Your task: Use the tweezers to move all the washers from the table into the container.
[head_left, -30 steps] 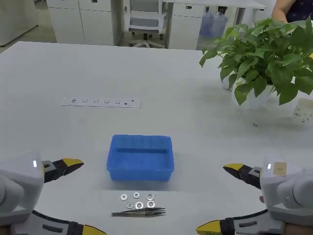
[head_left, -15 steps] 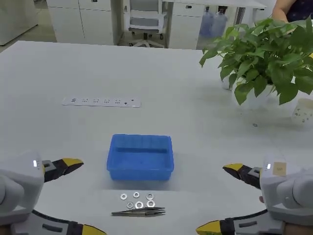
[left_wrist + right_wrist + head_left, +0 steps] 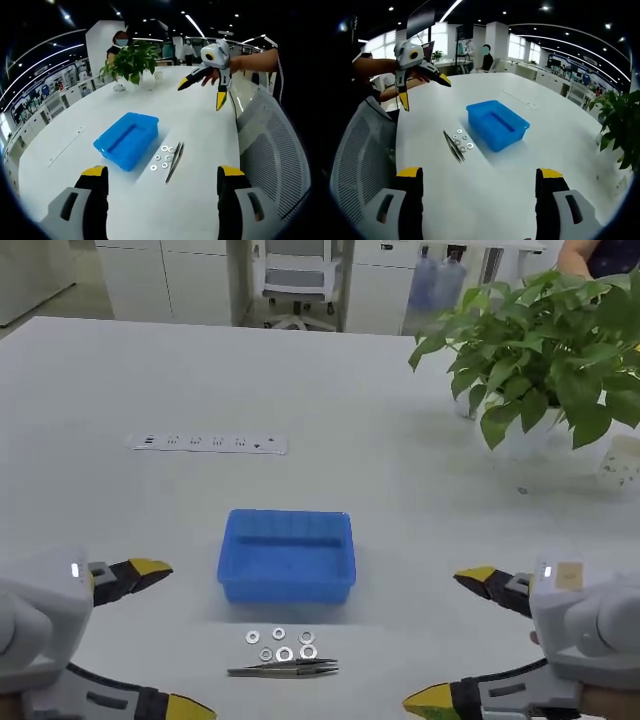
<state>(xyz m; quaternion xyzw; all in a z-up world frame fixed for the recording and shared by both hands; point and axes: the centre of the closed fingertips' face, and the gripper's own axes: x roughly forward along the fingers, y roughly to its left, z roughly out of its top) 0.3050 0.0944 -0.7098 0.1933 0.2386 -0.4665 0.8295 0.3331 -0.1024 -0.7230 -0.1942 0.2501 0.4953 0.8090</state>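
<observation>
A blue container [image 3: 287, 589] stands on the white table, and it looks empty. Just in front of it lie several small metal washers [image 3: 280, 645], with the tweezers [image 3: 285, 669] flat beside them on the near side. My left gripper [image 3: 185, 638] hovers open at the lower left, and my right gripper [image 3: 435, 640] hovers open at the lower right; both hold nothing. The left gripper view has the container [image 3: 127, 139], washers [image 3: 162, 157] and tweezers [image 3: 175, 161] ahead of its wide jaws. The right gripper view has the container [image 3: 497, 122], washers [image 3: 461, 141] and tweezers [image 3: 453, 146].
A white power strip [image 3: 208, 444] lies beyond the container at the left. A potted plant [image 3: 540, 350] stands at the far right. A mesh office chair [image 3: 270, 145] sits at the table's near edge. Another chair [image 3: 295, 280] stands behind the table.
The head camera has tilted a little, shifting the picture. Neither gripper nor any object has moved.
</observation>
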